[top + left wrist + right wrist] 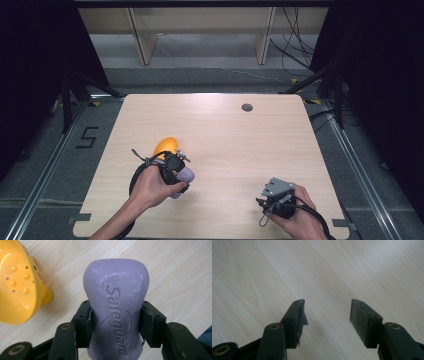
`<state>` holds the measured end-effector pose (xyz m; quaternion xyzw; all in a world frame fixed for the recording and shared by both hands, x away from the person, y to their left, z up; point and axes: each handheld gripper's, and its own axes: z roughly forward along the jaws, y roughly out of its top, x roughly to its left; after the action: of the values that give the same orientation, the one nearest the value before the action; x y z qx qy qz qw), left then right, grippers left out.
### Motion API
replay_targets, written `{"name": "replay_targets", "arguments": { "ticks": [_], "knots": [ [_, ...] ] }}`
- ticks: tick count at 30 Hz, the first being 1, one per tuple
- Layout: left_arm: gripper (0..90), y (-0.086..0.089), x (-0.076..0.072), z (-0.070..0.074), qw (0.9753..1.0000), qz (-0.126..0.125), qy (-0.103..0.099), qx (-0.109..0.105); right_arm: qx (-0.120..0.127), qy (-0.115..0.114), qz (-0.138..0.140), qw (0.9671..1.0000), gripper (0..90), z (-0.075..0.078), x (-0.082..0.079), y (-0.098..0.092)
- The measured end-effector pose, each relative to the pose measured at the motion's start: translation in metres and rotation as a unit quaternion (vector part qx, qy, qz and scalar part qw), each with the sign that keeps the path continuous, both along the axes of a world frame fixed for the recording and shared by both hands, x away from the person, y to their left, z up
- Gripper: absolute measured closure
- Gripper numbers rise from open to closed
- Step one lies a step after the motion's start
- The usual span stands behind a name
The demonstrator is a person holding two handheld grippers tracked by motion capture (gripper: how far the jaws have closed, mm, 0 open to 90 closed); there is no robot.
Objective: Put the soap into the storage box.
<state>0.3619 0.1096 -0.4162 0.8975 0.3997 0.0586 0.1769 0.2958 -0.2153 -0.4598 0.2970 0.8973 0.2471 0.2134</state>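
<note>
At the left side of the wooden table (225, 130) sits a yellow soap dish (166, 146), and the left gripper (176, 172) is right beside it, at about 5 o'clock from the dish. In the left gripper view the dish (17, 287) is tipped so you can see its inside, with little bumps and holes, and it lies at about 10 o'clock from the jaws. The left gripper (116, 322) holds a purple bar of soap (116, 297). Its jaws are closed tight on the narrow middle of the bar, one on each side. The bar's long way points straight out ahead of the jaws, toward 12 o'clock, and its fat round end sticks out past them. From above, the soap (185, 175) pokes out at the gripper's right, just beside the dish but not in it. I think the soap is meant to go into the dish, so the left hand (150, 187) must swing the bar up and to the left, toward 10 o'clock. The dish may slide or tip, since nothing holds it. Far over at the right, near the front edge of the table, the right gripper (264, 202) rests low, well apart from the dish. Seen through its own camera, the right gripper (327, 312) has its jaws wide open with nothing between them, just bare wood below. The left hand is much nearer to the dish.
</note>
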Motion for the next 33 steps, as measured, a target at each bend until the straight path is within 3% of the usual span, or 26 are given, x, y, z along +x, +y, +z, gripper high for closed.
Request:
{"name": "replay_targets", "arguments": {
  "ticks": [4, 7, 33],
  "knots": [
    [49.0, 0.003, 0.003, 0.002, 1.0, -0.007, -0.001, 0.003, 0.0, 0.0, 0.0, 1.0, 46.0, 0.0, 0.0, 0.0],
    [49.0, 0.002, 0.004, 0.001, 0.9999, 0.01, -0.005, -0.008, 0.0, 0.0, 0.0, 1.0, 46.0, 0.0, 0.0, 0.0],
    [49.0, 0.014, 0.016, 0.009, 0.9995, 0.028, -0.014, -0.009, 0.0, -0.007, 0.005, 1.0, 45.9, 0.0, 0.001, -0.001]
  ]
}}
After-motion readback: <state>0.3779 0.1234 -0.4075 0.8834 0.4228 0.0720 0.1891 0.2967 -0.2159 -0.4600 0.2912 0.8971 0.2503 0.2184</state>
